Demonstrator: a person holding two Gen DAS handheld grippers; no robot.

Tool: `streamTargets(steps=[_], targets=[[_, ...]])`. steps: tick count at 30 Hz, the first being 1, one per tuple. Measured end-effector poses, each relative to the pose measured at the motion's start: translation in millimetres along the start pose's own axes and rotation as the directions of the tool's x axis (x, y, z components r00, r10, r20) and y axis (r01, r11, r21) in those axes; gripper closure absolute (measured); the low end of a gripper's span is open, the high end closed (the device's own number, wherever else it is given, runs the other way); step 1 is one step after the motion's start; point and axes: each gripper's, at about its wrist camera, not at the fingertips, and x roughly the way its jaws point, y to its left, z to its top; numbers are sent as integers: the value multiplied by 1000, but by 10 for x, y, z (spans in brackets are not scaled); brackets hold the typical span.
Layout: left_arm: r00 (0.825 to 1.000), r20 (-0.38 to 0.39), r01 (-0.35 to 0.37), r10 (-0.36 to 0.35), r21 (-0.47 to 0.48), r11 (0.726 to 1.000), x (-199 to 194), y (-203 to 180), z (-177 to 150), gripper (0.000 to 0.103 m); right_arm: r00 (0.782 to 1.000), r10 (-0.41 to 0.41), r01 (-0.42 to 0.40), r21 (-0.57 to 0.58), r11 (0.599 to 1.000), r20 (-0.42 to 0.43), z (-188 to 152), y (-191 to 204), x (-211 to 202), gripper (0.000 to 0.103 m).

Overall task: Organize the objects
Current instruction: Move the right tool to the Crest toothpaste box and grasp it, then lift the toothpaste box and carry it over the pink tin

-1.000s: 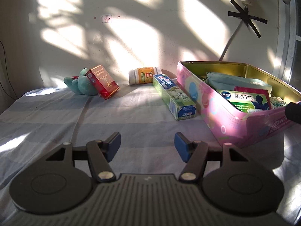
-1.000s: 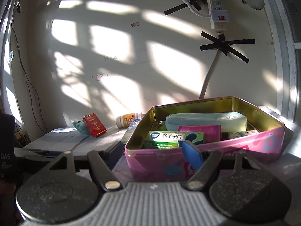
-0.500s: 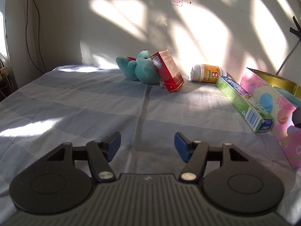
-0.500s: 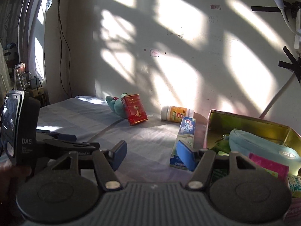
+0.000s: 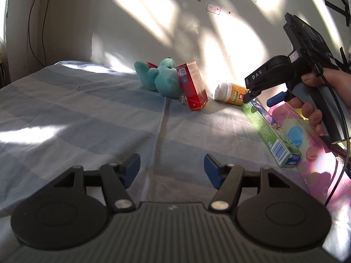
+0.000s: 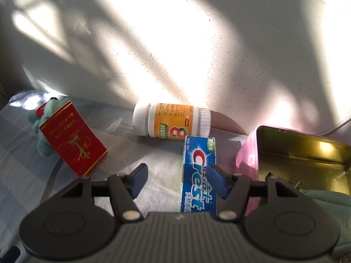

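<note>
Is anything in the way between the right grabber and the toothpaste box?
Nothing visible is. The right gripper hangs open just above the far end of the toothpaste box, with only air between its pads and the box. The vitamin bottle lies beyond the box's end, and the pink tin sits beside it.

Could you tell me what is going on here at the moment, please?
A person is tidying loose items into a pink tin on a cloth-covered surface. The right gripper hangs open over the toothpaste box beside the tin, gripping nothing yet. The left gripper is open and empty. A pill bottle, a red box and a teal plush toy lie outside the tin.
</note>
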Motion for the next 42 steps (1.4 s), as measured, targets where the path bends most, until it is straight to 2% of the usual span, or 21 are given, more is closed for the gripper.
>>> streamTargets(steps=[4, 6, 7, 9, 11, 14, 17, 19, 22, 23, 24, 25, 26, 28, 30, 32, 35, 39, 42], targets=[[1000, -5, 30, -30, -14, 999, -15, 8, 12, 36, 996, -74, 72, -37, 997, -47, 88, 54, 269, 41], [1000, -3, 30, -30, -16, 999, -17, 11, 19, 35, 993, -108, 106, -53, 993, -40, 66, 54, 339, 38], [1000, -4, 28, -28, -19, 999, -15, 17, 22, 33, 992, -113, 110, -54, 993, -54, 54, 41, 387, 43], [1000, -5, 22, -22, -31, 999, -9, 36, 32, 31, 991, -128, 124, -106, 987, -32, 4, 78, 415, 44], [1000, -5, 14, -14, -45, 999, -2, 65, 44, 31, 989, -147, 144, -175, 974, -6, -106, 138, 379, 59], [1000, 3, -12, 12, -84, 996, -2, 156, 75, 31, 1000, -7, 8, -205, 979, 2, -327, 208, 161, 60], [999, 14, -28, 30, -154, 988, -11, 303, 107, 31, 991, 136, -126, -354, 927, 3, -768, 462, -165, 60], [999, 32, -12, 19, -203, 979, -42, 400, 127, 31, 976, 219, -200, -447, 872, -9, -1122, 632, -437, 60], [998, 66, 34, -20, -227, 973, -99, 450, 138, 32, 937, 344, -318, -530, 786, -53, -1593, 792, -843, 58], [996, 72, 62, -47, -219, 974, -108, 434, 140, 32, 926, 373, -341, -543, 767, -54, -1722, 817, -982, 57], [994, 72, 93, -80, -204, 974, -112, 403, 136, 33, 920, 392, -341, -556, 758, -30, -1852, 836, -1144, 50], [992, 73, 118, -106, -190, 975, -120, 373, 128, 33, 918, 396, -315, -565, 763, 23, -1970, 802, -1308, 39], [988, 76, 148, -137, -161, 976, -137, 316, 117, 33, 918, 390, -283, -561, 778, 78, -2057, 736, -1425, 35], [983, 79, 175, -167, -107, 979, -162, 226, 96, 33, 909, 382, -243, -531, 812, 168, -2250, 585, -1607, 33], [979, 62, 196, -192, -72, 978, -162, 172, 72, 33, 896, 387, -244, -484, 840, 219, -2409, 373, -1735, 32], [979, 37, 202, -201, -53, 978, -150, 150, 41, 33, 898, 368, -244, -421, 874, 242, -2541, 165, -1750, 31], [984, -13, 177, -177, -27, 984, -100, 131, -2, 33, 908, 343, -257, -327, 910, 242, -2726, -77, -1676, 31], [975, -70, 210, -210, -19, 978, -59, 100, -49, 33, 909, 329, -264, -257, 930, 256, -2834, -265, -1563, 28], [970, -79, 229, -228, -3, 973, -76, 42, -83, 33, 910, 330, -270, -247, 931, 252, -2855, -294, -1457, 28]])
